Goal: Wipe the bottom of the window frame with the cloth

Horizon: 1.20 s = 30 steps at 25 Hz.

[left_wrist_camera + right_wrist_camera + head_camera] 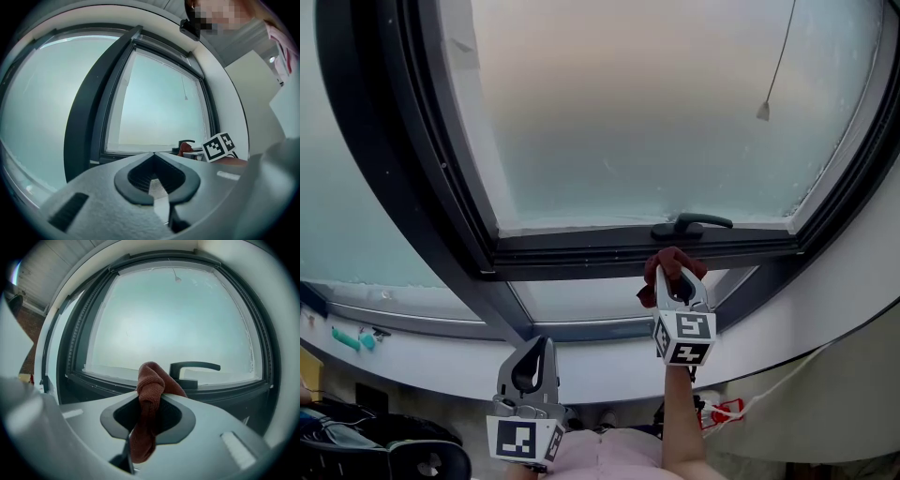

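Two tongs – my right gripper (678,279) is clenched on the cloth (667,264), just below the handle (690,225) at the frame (581,251) bottom; my left gripper (539,349) hangs lower, closed on nothing. I'd press the wad flat and sweep sideways – whether it touches the rail, I can't tell

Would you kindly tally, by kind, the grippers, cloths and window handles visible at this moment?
2 grippers: left gripper, right gripper
1 cloth, red-brown, clamped in the right gripper
1 window handle, dark
Total: 4
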Motion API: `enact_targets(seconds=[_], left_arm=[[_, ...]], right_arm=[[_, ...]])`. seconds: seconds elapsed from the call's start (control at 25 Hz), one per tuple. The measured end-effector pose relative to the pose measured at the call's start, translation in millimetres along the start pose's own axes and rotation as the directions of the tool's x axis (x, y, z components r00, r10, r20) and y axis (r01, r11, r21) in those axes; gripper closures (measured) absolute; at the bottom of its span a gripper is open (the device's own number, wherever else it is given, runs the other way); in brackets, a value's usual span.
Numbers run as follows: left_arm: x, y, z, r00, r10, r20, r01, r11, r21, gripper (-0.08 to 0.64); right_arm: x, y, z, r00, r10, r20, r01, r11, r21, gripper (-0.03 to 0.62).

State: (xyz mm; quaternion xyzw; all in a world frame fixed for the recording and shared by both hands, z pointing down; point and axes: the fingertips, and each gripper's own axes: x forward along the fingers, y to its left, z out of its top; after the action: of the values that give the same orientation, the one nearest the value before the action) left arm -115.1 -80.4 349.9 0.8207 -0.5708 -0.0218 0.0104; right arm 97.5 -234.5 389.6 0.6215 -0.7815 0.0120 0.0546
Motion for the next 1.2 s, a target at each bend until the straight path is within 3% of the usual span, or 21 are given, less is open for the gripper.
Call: enact_targets(seconds=[0.24,0.52,0.92,1.2], left_arm=[[-10,19,-1,1.000,0.010,-0.007,-0.010,1.000,-0.003,0.557],[-24,46,-2,1.000,0.022,-0.005,-0.022,1.000,-0.009,0.557],[-53,108,4,0.995,0.098,0.010,-0.098,0.995,-0.008,0.557],[-75,154,2,0.984,0.176,0.012,-0.176,0.984,-0.005,0.557]], right_arm=[[-6,57,12,0.995,0.095,0.028,-0.095,0.995,-0.001,0.512],[-3,143,15,0.971,0.238,0.023,-0.237,0.971,-0.042,0.512],[16,279,7,0.896,0.444,-0.019,-0.444,0.890,-0.101,0.512],[43,338,-14,0.858,0.508,-0.075,-0.514,0.852,-0.101,0.512]])
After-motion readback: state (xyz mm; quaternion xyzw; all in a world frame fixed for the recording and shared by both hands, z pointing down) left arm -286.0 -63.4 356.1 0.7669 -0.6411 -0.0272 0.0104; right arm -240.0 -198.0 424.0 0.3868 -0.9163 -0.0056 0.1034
